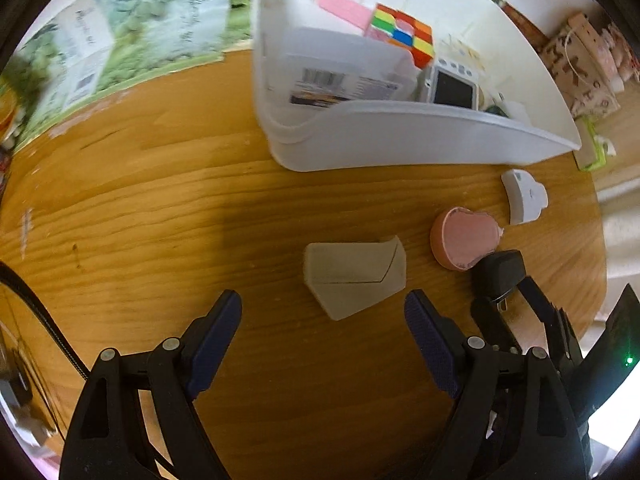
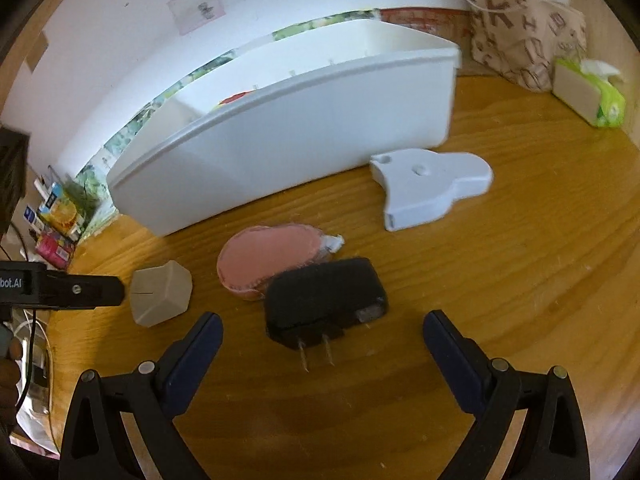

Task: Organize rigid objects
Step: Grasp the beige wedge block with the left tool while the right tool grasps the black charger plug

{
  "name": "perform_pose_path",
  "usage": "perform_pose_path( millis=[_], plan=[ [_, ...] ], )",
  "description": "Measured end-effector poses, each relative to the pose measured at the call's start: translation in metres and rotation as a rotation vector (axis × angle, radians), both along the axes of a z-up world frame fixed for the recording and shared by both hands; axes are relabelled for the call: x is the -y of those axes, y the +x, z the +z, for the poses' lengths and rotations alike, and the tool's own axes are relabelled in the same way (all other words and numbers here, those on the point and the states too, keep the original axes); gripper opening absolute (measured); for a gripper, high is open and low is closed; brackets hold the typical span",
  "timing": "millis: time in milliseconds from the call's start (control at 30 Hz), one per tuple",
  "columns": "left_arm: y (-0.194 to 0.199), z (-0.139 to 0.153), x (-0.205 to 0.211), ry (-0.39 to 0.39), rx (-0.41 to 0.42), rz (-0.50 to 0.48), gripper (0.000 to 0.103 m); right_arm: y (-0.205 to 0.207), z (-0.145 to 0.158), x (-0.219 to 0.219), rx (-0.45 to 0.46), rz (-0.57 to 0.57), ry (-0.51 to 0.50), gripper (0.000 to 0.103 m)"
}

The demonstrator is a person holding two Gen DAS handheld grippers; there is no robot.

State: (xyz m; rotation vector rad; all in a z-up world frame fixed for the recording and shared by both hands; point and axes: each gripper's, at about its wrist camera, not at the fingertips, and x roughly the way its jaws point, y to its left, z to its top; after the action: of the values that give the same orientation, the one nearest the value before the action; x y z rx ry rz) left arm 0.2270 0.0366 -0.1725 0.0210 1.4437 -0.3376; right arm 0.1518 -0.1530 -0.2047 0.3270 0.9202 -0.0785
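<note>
Wooden tabletop held the grey block ahead of the empty, wide-spread left gripper; the right gripper (likewise released) faced the black plug adapter, whose overlap on the pink pad risked dragging it.

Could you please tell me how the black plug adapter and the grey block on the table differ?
The plug adapter is black with two metal prongs; the grey block is pale, faceted and bare. The adapter leans against the pink round case; the block stands apart from it. The adapter lies ahead of the right gripper, the block ahead of the left gripper. Both rest on the wooden table, outside the white bin.
</note>
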Motion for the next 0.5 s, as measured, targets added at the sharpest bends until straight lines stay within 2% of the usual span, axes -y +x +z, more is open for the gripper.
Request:
perform_pose_path(
  millis=[400, 500],
  plan=[
    [0.012, -0.016, 0.022, -0.007, -0.054, -0.067, 0.086, 0.013, -0.004, -0.019, 0.001, 0.011, -0.122, 0.1],
    [0.014, -0.021, 0.024, -0.005, -0.075, -0.064, 0.086, 0.017, -0.005, -0.023, -0.01, 0.026, -0.167, 0.092]
  ],
)
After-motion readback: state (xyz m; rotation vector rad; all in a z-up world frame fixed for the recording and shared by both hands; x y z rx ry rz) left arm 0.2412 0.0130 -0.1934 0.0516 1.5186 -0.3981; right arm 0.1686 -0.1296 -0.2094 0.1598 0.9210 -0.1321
